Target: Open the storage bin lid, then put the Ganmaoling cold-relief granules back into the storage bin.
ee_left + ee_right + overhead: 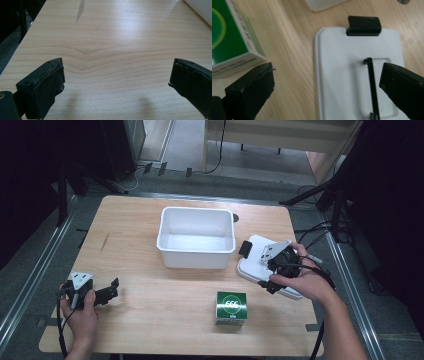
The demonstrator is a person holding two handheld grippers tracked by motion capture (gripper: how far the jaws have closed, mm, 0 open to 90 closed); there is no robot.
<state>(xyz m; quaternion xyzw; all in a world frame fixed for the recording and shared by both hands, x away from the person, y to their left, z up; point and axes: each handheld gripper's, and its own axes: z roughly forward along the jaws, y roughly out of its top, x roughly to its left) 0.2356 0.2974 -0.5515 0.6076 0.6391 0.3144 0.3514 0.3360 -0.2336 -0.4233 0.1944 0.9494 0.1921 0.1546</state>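
Note:
A white lid [252, 270] with a black clasp [246, 248] lies flat on the table's right side. My right gripper [272, 272] hovers over it, open. In the right gripper view the jaws [325, 75] stand wide apart with nothing between them, above the lid [342, 75], its thin black handle [372, 87] and its clasp [363, 25]. A green box [231, 307] sits near the front edge, left of the lid [229, 42]. My left gripper [107, 292] rests open at the front left, over bare wood [116, 72].
A white open bin [196, 237] stands at the table's centre back, its corner in the left gripper view [202, 10]. The wooden table [135, 220] has a dark scratch on its left part [80, 11]. Cables trail from both grippers.

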